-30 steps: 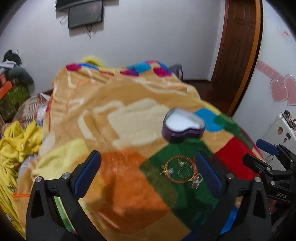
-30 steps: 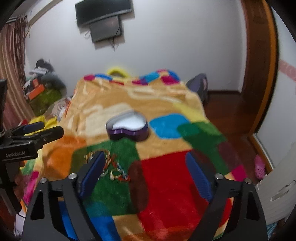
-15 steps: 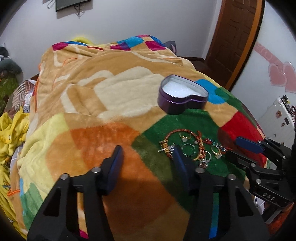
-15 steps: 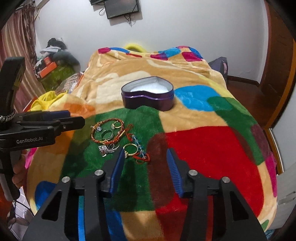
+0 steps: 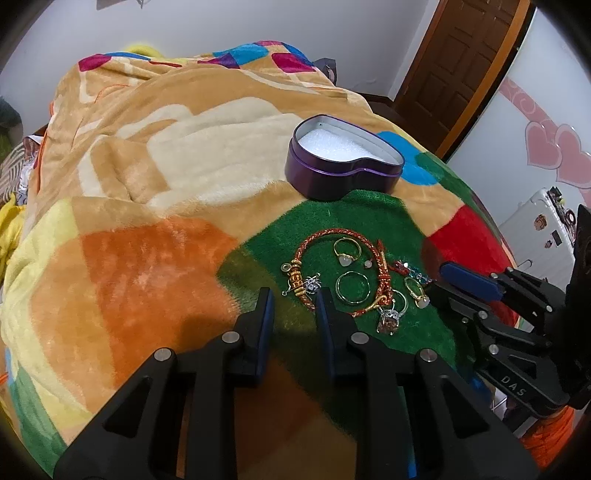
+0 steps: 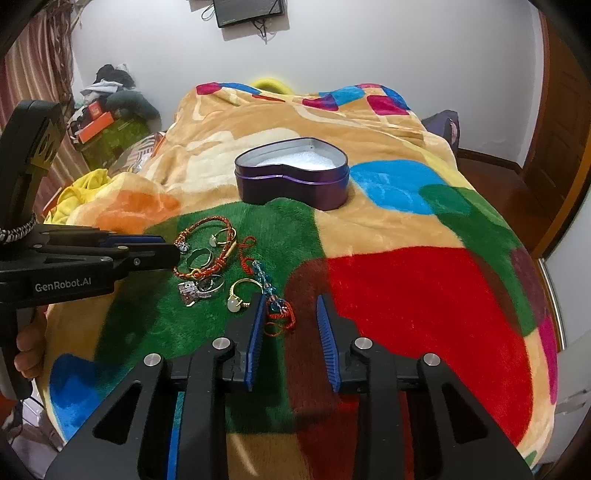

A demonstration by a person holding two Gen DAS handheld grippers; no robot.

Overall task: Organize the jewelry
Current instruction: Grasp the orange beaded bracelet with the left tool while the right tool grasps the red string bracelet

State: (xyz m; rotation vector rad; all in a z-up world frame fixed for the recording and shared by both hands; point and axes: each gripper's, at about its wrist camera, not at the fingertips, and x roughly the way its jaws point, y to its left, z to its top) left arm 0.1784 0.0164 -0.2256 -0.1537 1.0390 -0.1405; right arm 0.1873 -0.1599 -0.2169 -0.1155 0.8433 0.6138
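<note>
From the left wrist, the left gripper [image 5: 293,299] hangs over the blanket [image 5: 147,258], jaws just narrowed, a gap left, nothing pinched. The jewelry [image 5: 354,280] lies before the heart-shaped tin [image 5: 341,162]; pink wall hearts [image 5: 554,151] show only here.

From the right wrist, the right gripper [image 6: 290,306] likewise, closing, empty, beside a beaded bracelet [image 6: 271,295]. Only here: a wall screen [image 6: 251,11].

A bed under a patchwork blanket [image 6: 424,295] fills the view. On it sits an open purple heart-shaped tin [image 6: 291,177] with white padding inside. Nearer, on a green patch, lies a cluster of jewelry: a red braided bracelet [image 6: 207,251], several rings, and a blue beaded chain [image 6: 264,278]. The right hand-held gripper [image 6: 290,325] has just been narrowing its jaws, with nothing pinched. The left hand-held gripper [image 6: 162,251] reaches in beside the bracelet.
</note>
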